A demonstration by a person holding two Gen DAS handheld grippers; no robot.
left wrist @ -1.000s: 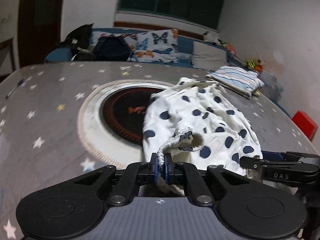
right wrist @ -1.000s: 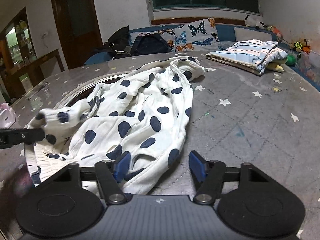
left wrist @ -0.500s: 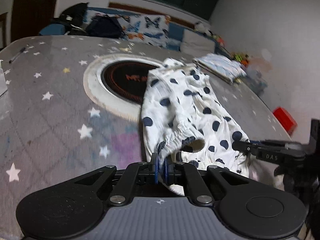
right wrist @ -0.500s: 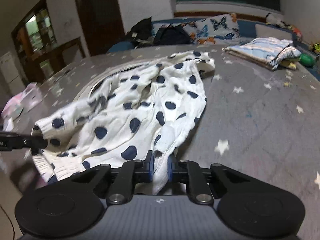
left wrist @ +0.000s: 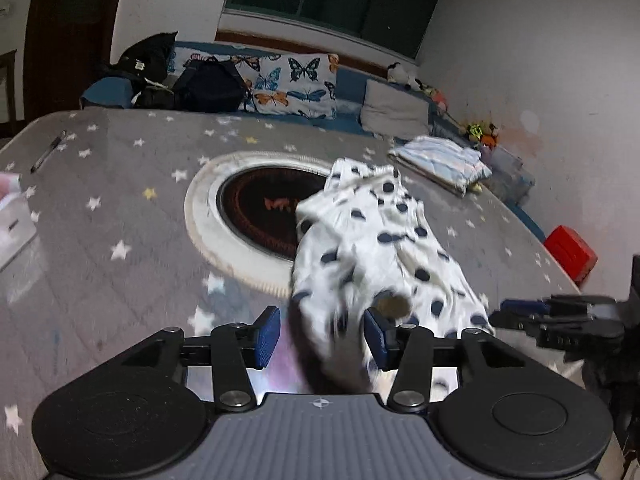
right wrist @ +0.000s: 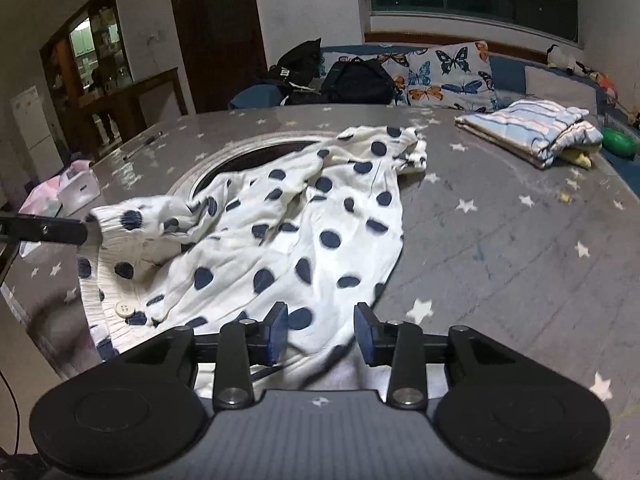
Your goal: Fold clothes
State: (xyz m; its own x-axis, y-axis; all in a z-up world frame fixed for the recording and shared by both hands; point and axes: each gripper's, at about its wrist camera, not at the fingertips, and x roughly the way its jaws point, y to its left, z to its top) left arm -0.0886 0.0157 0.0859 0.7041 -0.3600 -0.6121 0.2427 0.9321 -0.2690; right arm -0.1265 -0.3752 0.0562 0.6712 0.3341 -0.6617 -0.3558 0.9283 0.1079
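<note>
Item: white cardigan with navy dots [right wrist: 304,236], lying on the star-printed grey table [right wrist: 500,248], partly over the round dark inset with a white rim [left wrist: 256,216]. Change since half a second ago: both claws, then pinched shut on cloth, now stand with their blue pads apart and grip nothing. Left gripper [left wrist: 322,334]: jaws wide, the cuff end of a sleeve blurred between the pads, held by neither. Right gripper [right wrist: 321,336]: jaws wide, the lower hem lying loose between and under the pads. Orientation: the long axis runs from the near table edge, at the ribbed hem with its white button [right wrist: 125,309], away towards the collar end near the middle of the table; one sleeve reaches out to the left. Further entries, left to right: white box [left wrist: 12,228] at the left edge; pen [left wrist: 48,151]; folded striped garment [right wrist: 532,134] at the far right; red box [left wrist: 570,254] beyond the table. Container contents cannot be told.
</note>
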